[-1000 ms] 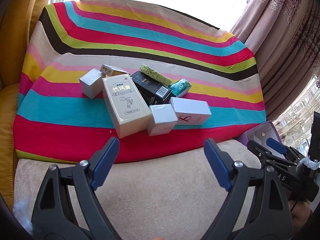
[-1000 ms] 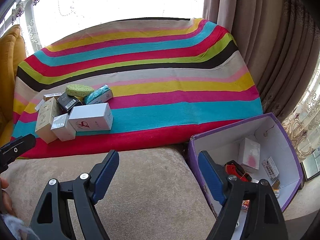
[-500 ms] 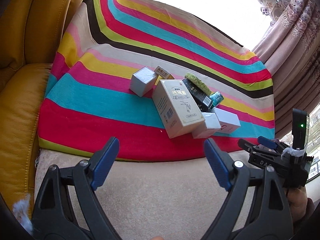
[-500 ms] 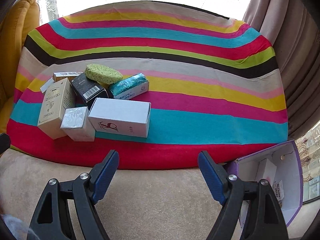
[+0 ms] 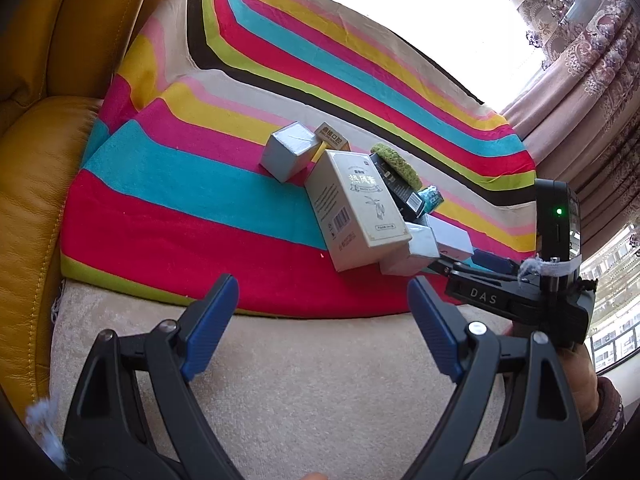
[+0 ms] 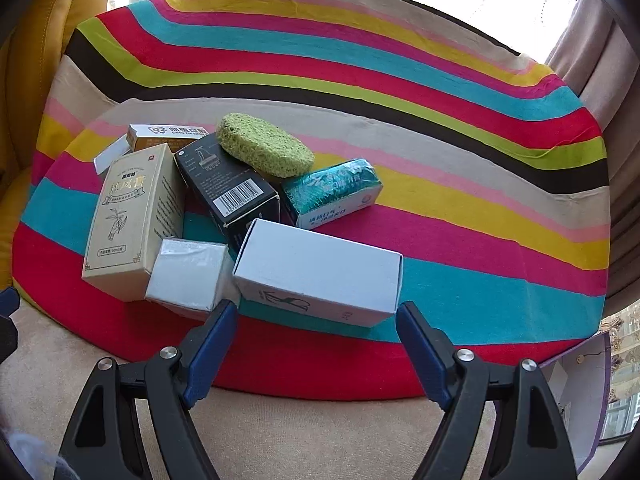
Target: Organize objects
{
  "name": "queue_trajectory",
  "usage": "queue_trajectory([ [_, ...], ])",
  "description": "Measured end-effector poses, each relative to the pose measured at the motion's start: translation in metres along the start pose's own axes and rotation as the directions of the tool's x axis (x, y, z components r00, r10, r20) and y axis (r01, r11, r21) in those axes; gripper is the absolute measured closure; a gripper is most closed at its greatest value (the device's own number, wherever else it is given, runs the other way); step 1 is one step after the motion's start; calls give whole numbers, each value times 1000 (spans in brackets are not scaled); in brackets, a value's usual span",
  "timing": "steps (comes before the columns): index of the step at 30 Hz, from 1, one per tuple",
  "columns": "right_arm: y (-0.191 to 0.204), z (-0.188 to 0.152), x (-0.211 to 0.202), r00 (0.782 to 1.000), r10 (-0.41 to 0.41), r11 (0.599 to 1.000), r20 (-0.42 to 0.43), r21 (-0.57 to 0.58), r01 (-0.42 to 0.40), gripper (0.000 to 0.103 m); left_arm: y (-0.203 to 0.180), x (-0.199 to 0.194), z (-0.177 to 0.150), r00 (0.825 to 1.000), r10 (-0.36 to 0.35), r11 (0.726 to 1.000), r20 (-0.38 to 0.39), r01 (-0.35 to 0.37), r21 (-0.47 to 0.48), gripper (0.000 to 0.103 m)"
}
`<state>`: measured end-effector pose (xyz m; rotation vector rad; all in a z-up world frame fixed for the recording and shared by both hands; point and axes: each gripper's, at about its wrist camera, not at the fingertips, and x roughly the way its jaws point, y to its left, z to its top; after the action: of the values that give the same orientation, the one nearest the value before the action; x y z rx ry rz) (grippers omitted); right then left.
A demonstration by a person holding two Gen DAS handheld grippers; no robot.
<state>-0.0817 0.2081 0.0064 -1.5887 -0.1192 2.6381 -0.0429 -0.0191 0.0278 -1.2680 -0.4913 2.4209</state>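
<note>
Clearly the pile is the target: a cluster of small packages sits together on the striped blanket (image 6: pixel 460 216) spread over a sofa seat, and everything can be placed against the long white box (image 6: pixel 320 276) at the near edge of that heap. The right gripper (image 6: pixel 316 344) hangs just short of this box, its jaws spread wide and empty, lined up roughly with the box's two ends, which suggests it is meant to be picked first because it lies nearest and unobstructed. Just left of the white box, touching it, is a small silver box (image 6: pixel 188 272); beyond that stands a tall beige box (image 6: pixel 128 216). Behind the white box lies a black box (image 6: pixel 228 188) with a green sponge (image 6: pixel 264 144) resting partly on it, and a teal packet (image 6: pixel 336 192) sits behind and to the right. A purple-edged container (image 6: pixel 580 392), well to the right of the white box off the blanket, probably serves as the destination. The left gripper (image 5: pixel 320 328) waits farther back over bare cushion, jaws likewise spread with nothing between them, apparently keeping clear while the other works.
</note>
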Motion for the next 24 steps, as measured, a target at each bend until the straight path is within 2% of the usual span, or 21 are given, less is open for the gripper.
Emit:
queue_trajectory([
  [17,22,11,4,999,-12,1000,33,-6,12,17,9,8,-2,999,-47,998,-23,46,-37,15],
  [24,24,17,6,998,-11,1000,54,-1,11,8,10,8,-3,999,-45,998,-26,44,-35,15],
])
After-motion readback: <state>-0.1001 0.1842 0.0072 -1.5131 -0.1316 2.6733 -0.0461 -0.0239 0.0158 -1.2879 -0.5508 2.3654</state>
